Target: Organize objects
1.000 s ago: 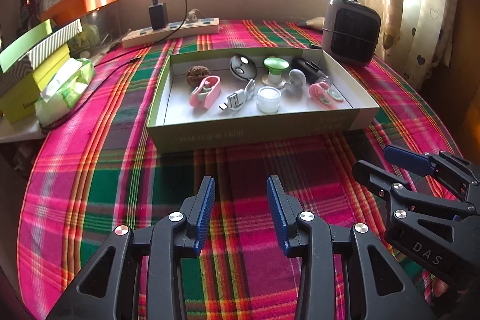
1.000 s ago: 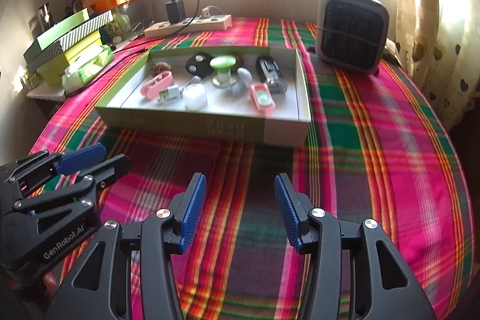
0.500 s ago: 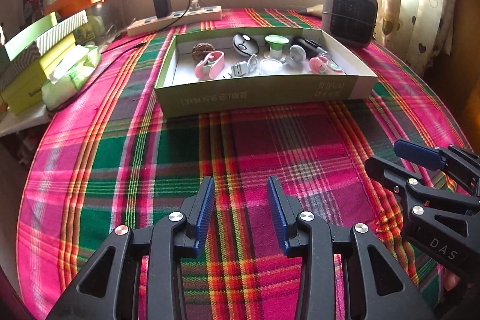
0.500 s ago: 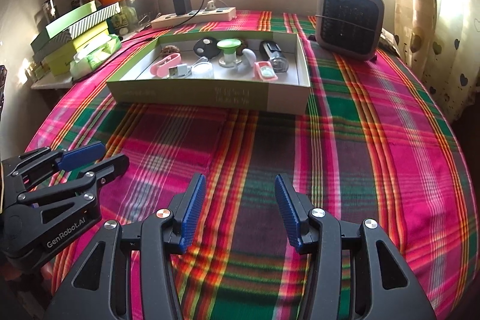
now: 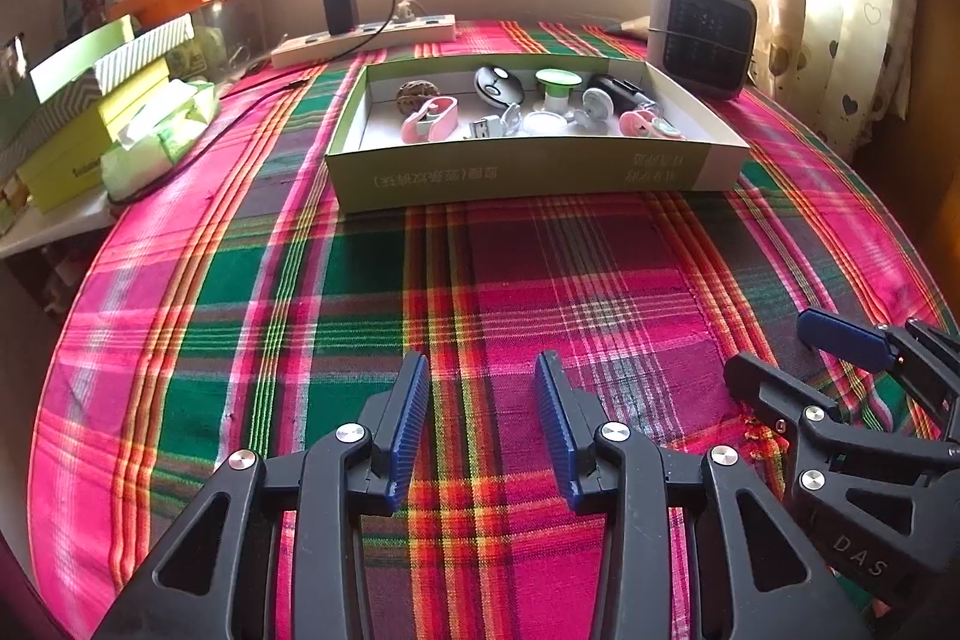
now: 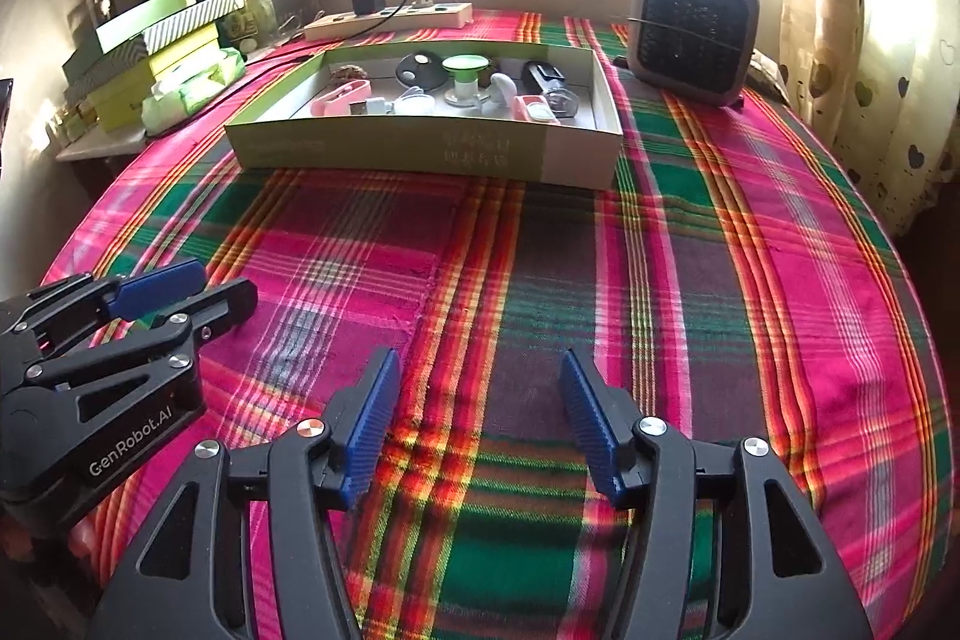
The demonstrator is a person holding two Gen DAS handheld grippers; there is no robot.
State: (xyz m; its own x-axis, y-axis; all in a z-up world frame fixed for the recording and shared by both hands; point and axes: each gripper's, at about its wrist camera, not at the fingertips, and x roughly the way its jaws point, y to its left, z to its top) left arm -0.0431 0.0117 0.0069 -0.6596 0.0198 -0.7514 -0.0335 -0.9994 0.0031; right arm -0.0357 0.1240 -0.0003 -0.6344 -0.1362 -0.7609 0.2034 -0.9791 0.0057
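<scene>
Two empty grippers are being held low over a plaid-covered bench, well short of a box of small items.

The left gripper (image 5: 480,424) is being held with its jaws partly apart and widening slightly, nothing between them but cloth (image 5: 540,292). The right gripper (image 6: 477,421) is being held just beside it, its jaws being opened wider, also with nothing in them. Both are being pointed down and forward at the box (image 5: 528,172), likely in readiness for a reach. The box is being kept at the far middle of the bench, near a heater (image 5: 708,31) and a power strip (image 5: 366,40). Inside it, small things are being gathered together: a pink clip (image 5: 429,127), a green-topped piece (image 5: 558,85), a white lid (image 5: 545,122). Judging by that, sorting is being done into or out of this box.
</scene>
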